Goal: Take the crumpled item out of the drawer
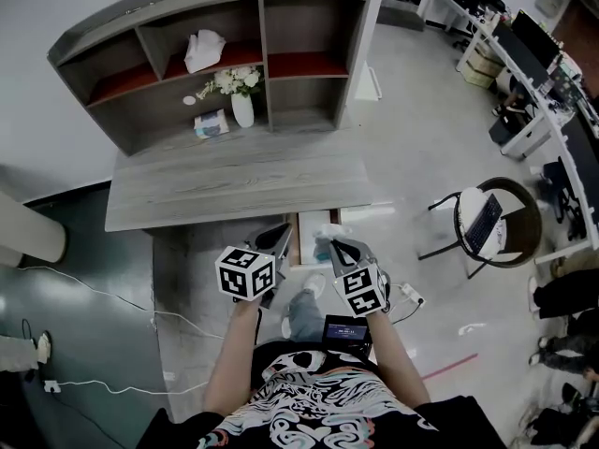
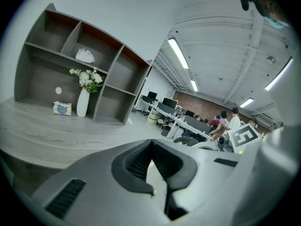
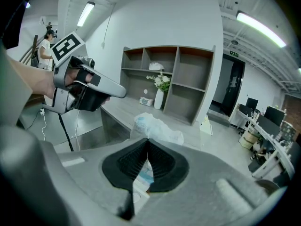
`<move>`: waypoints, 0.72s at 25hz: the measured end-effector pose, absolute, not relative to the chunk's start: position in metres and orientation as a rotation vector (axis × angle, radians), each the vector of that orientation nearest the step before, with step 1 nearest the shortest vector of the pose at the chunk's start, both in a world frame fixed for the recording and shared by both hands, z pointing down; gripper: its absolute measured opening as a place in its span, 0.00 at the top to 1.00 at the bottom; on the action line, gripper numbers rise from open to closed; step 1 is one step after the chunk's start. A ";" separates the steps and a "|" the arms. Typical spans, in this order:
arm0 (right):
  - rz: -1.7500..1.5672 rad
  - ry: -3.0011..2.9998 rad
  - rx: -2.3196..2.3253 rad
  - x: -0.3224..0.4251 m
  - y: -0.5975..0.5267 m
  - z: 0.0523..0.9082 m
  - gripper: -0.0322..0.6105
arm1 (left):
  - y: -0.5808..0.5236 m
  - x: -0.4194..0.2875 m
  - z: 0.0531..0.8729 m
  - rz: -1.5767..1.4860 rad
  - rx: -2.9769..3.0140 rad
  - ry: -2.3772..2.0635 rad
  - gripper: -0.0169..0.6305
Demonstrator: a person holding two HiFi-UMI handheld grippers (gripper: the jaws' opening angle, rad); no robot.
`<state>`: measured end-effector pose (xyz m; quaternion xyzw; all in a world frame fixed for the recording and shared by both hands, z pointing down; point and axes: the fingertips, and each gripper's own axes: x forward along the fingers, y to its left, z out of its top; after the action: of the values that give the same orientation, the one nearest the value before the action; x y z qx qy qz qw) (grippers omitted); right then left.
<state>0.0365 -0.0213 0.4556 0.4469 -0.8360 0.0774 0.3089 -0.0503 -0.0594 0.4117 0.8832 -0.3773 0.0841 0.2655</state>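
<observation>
One crumpled item [image 3: 157,127]: thin, creased white film with pale blue print, bunched into an irregular lump. Its lower end was pinched between the ribbed black pads of the right gripper [image 3: 146,149], whose jaws were clamped on it, and the bulk stood up above the jaw tips. The head view placed the crumpled item [image 1: 327,240] at that gripper's tip, over the open drawer [image 1: 297,243] at the desk [image 1: 234,181] edge. Whether it touched the drawer could not be told, and the gripper body hid most of it there. The print on the film was too blurred to read. Drawer: pale, narrow, largely covered by both grippers, with its inside not visible. Left gripper [image 2: 151,147]: grey moulded shell, ribbed pads pressed together with nothing between them, held just beside the right one. Desk: grey wood-grain top, bearing a curved-top shelf [image 1: 262,59] with reddish-lined compartments. A white vase [image 1: 242,110] of white flowers stood in a lower compartment.
</observation>
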 end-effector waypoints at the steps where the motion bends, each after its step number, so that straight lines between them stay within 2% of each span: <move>1: 0.200 -2.209 1.182 0.036 -0.021 0.454 0.94 | -0.058 -0.050 0.412 0.227 2.387 -1.018 0.97; 18: 0.208 -2.204 1.209 0.040 -0.008 0.451 0.94 | -0.045 -0.040 0.418 0.269 2.404 -0.972 0.97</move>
<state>0.0401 -0.0076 0.4513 0.4565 -0.8322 0.0787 0.3047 -0.0401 -0.0451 0.4185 0.8895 -0.3594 0.0995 0.2641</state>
